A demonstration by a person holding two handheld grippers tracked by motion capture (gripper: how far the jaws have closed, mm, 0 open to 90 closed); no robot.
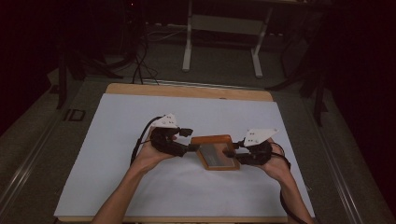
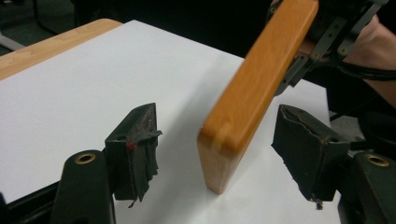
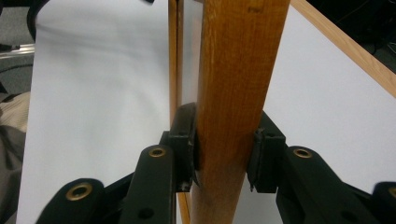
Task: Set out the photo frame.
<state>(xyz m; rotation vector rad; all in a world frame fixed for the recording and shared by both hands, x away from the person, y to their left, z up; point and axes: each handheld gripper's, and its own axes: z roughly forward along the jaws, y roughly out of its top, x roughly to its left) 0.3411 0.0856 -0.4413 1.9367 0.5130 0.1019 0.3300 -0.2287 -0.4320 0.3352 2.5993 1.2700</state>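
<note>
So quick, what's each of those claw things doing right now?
Left gripper: open, jaws either side of the wooden frame without touching it.
Right gripper: closed on the wooden frame's edge.

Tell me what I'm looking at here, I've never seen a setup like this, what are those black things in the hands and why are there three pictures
A person sits at a table covered with a white sheet and holds a hand-operated set of tongs in each hand. No robot arm is involved.

The high view comes from a fixed camera above, looking down at the table. The other two come from small cameras riding on each set of tongs, looking along its two black jaws.

Between the hands is a wooden tray, flat-looking from above, with a grey panel in its middle.

The right tongs are clamped on the tray's wooden edge, jaws pressing both sides. The left tongs are open: the tray's corner sits between the jaws with a gap on each side, so that end is not gripped.
</note>
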